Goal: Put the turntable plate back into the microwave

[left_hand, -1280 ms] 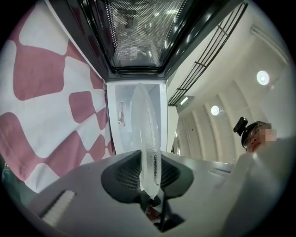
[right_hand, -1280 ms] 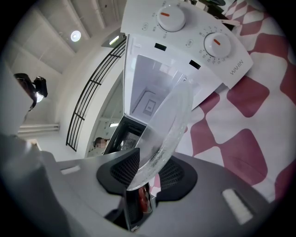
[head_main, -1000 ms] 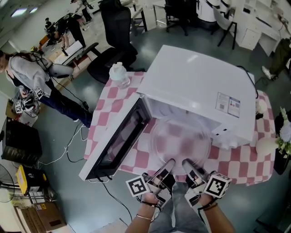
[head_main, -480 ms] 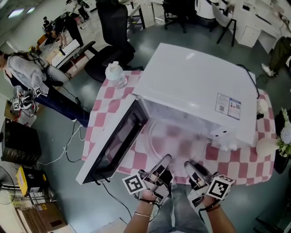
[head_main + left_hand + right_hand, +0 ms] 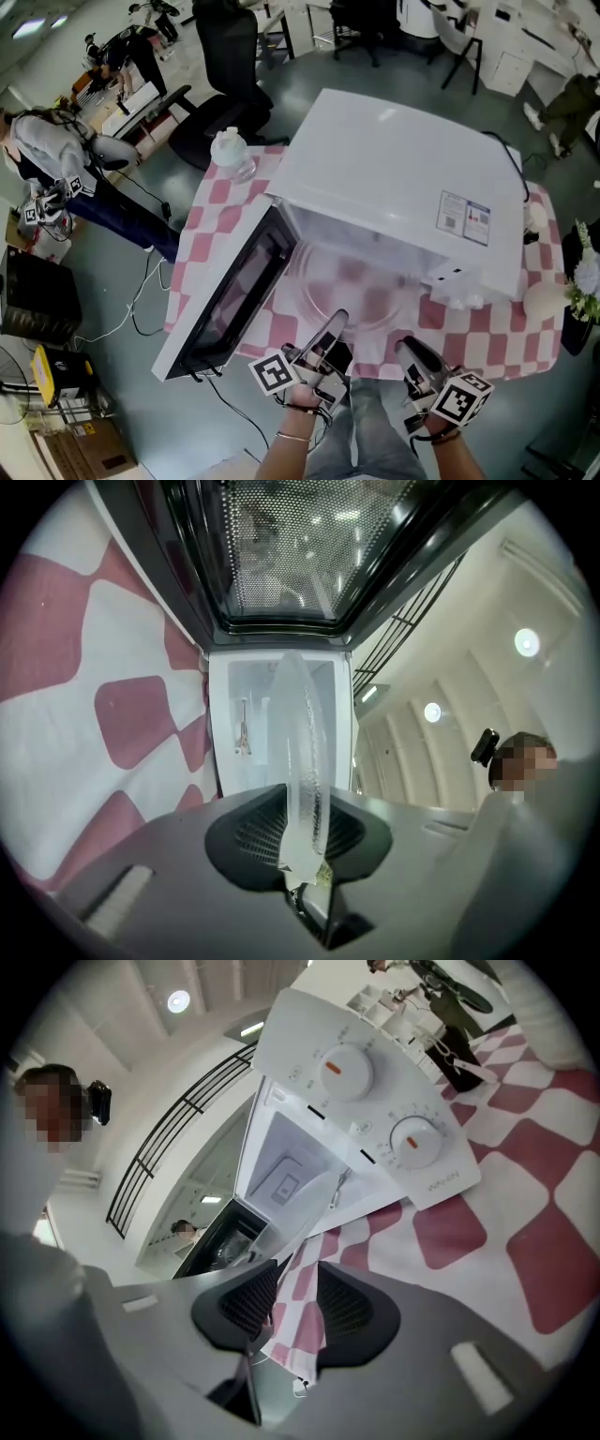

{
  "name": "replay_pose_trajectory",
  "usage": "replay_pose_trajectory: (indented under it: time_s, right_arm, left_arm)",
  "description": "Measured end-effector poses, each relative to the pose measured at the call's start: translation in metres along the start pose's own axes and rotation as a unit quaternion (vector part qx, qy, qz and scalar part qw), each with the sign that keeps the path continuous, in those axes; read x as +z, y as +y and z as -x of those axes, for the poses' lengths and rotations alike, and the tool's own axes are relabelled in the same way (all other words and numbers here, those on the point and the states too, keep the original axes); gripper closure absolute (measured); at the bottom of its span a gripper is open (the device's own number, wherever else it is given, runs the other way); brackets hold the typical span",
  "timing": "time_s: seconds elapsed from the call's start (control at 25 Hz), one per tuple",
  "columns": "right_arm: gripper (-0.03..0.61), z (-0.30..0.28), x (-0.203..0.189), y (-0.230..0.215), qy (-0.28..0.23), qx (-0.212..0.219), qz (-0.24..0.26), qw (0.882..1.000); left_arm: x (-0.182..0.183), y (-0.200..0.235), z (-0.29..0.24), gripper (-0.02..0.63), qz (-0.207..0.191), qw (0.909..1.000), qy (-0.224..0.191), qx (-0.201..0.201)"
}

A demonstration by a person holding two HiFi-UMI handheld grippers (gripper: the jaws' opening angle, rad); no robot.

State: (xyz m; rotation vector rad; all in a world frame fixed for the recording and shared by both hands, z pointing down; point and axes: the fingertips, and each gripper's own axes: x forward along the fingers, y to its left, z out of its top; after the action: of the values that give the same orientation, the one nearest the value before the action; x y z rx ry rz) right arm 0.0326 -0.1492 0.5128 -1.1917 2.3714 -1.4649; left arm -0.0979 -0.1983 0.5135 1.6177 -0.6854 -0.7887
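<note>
The white microwave (image 5: 394, 178) stands on the checked table with its door (image 5: 230, 291) swung open to the left. The clear glass turntable plate (image 5: 352, 291) lies partly inside the cavity, its near rim sticking out toward me. My left gripper (image 5: 330, 330) is shut on that rim. In the left gripper view the plate (image 5: 300, 752) shows edge-on between the pads (image 5: 258, 832). My right gripper (image 5: 412, 354) sits a little back from the plate, its jaws wide and closing slightly. Only the cloth shows between them, with the plate (image 5: 305, 1206) just ahead of the gripper (image 5: 295, 1302).
A clear plastic bottle (image 5: 230, 152) stands at the far left corner of the red-and-white cloth (image 5: 216, 211). White flowers (image 5: 586, 281) and a white round thing (image 5: 544, 302) sit at the right edge. A person (image 5: 56, 155) and an office chair (image 5: 225, 66) are beyond the table.
My right gripper has opened, let go of the plate's rim and drawn back toward me. The left gripper has kept its hold, and the plate sits slightly deeper in the microwave.
</note>
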Motion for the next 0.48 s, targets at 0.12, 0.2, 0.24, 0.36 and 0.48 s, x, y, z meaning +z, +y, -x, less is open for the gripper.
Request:
replay_pose_trajectory:
  time_s: [0.12, 0.2, 0.24, 0.36, 0.48]
  right_arm:
    - [0.437, 0.007, 0.002, -0.013, -0.006, -0.035, 0.019, 0.999]
    - [0.443, 0.010, 0.003, -0.020, -0.006, -0.066, 0.042, 0.997]
    - [0.447, 0.013, 0.004, -0.024, -0.007, -0.085, 0.058, 0.995]
    - [0.489, 0.020, 0.009, -0.031, -0.016, -0.138, 0.105, 0.985]
    - [0.521, 0.024, 0.012, -0.036, -0.020, -0.175, 0.137, 0.975]
  left_arm:
    - [0.001, 0.000, -0.003, 0.561, 0.005, 1.0000, -0.007, 0.001]
    - [0.002, -0.001, -0.004, 0.561, 0.007, 0.9999, -0.010, 0.002]
    - [0.002, -0.001, -0.005, 0.561, 0.006, 0.9999, -0.011, 0.003]
    - [0.003, -0.002, -0.007, 0.560, 0.000, 0.9999, -0.009, 0.006]
    - [0.002, -0.002, -0.008, 0.560, -0.005, 0.9999, -0.009, 0.011]
